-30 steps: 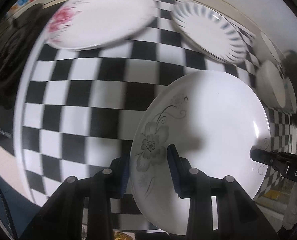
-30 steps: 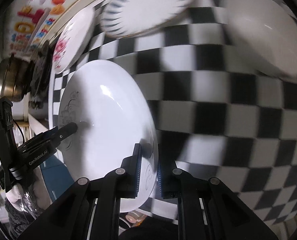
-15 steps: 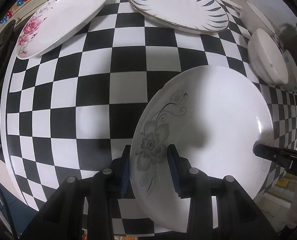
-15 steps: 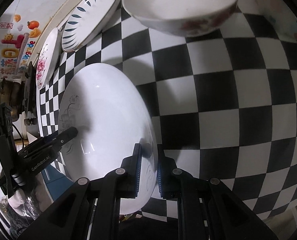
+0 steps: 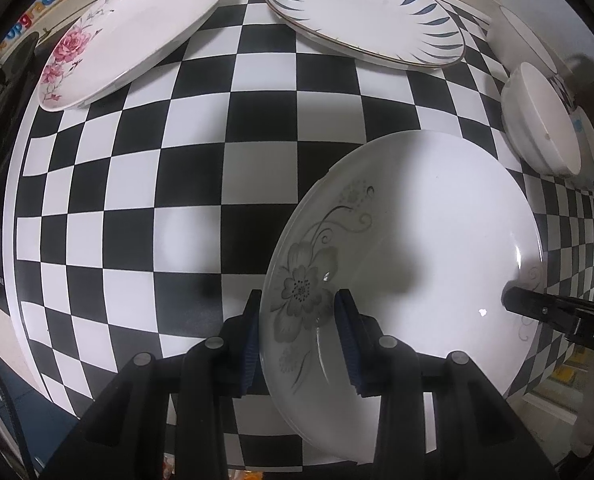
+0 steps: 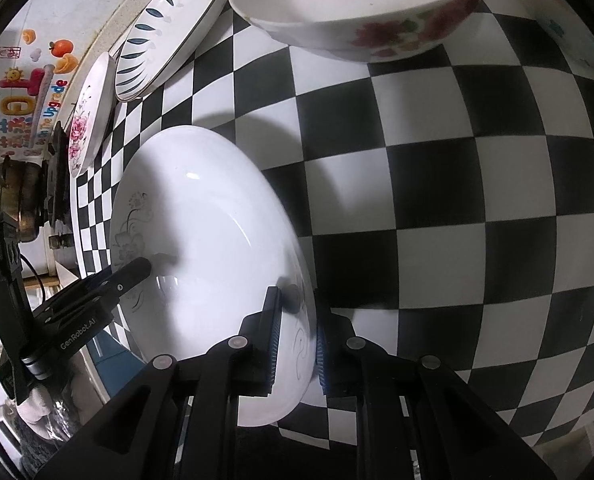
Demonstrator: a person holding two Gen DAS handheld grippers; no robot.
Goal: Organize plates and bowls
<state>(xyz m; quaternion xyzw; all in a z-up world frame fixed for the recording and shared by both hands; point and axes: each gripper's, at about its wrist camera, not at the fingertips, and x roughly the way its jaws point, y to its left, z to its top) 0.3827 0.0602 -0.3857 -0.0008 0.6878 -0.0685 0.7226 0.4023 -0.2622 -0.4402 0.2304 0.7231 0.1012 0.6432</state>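
Both claws are on one dish: the left gripper [image 5: 299, 330] pinches the near rim of the grey-flower plate [image 5: 425, 240], fingers closed on its edge, while the right gripper [image 6: 295, 334] clamps the opposite rim. The plate fills the lower right of the left view, over the checkered table [image 5: 145, 184]. Upper left lies the pink-flower plate [image 5: 137, 28], top centre the blue-leaf plate [image 5: 361, 8]. A floral bowl [image 6: 357, 4] sits top centre in the right view.

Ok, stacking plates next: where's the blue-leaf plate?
The blue-leaf plate lies at the checkered table's far edge, between the pink-flower plate and the bowls.
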